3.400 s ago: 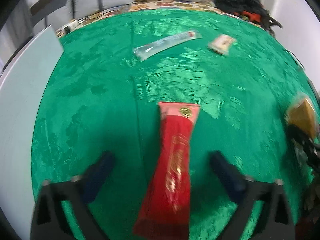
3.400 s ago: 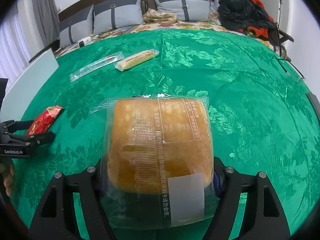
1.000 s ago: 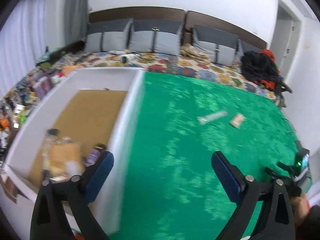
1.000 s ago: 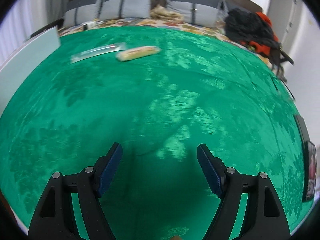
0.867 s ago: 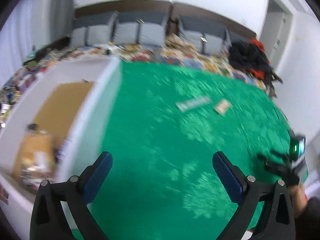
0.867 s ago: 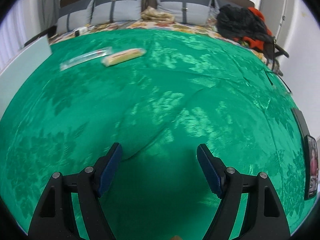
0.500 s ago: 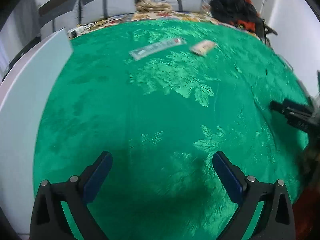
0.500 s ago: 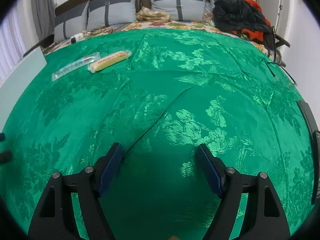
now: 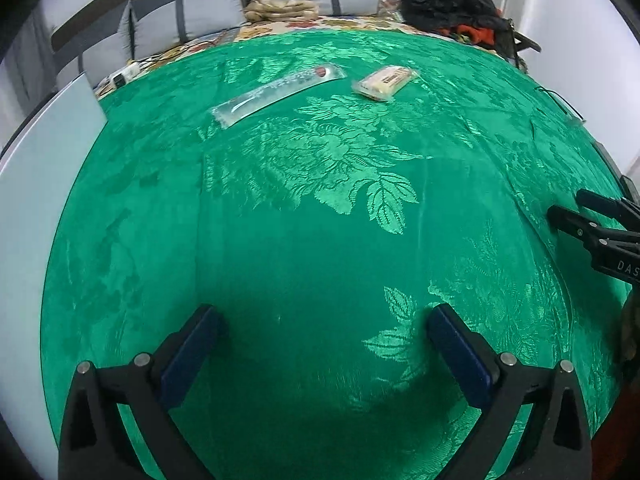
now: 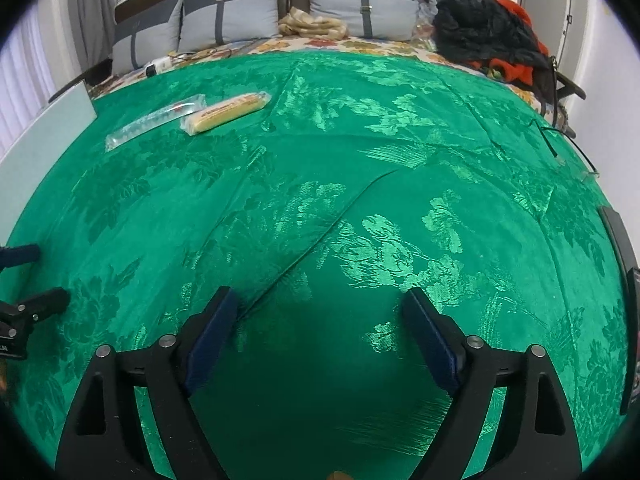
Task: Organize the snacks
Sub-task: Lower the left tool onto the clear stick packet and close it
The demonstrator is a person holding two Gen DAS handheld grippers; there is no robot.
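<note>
Green cloth (image 9: 320, 208) carries two snacks far ahead; both hand-held grippers empty.
Left hand-held gripper (image 9: 324, 344) is wide, right hand-held gripper (image 10: 320, 328) opening; approach the clear pack (image 9: 276, 94) or yellow pack (image 9: 384, 80) low, jaws across its narrow side.

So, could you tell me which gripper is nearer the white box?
Left. The white box lies close beside the left gripper, on its left; the right gripper, fingers opening on nothing, is farther off, beyond the left one.

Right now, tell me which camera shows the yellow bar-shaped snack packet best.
Right wrist view: the yellow bar-shaped snack packet lies side-on, its whole length visible. Left wrist view shows it foreshortened, almost end-on.
</note>
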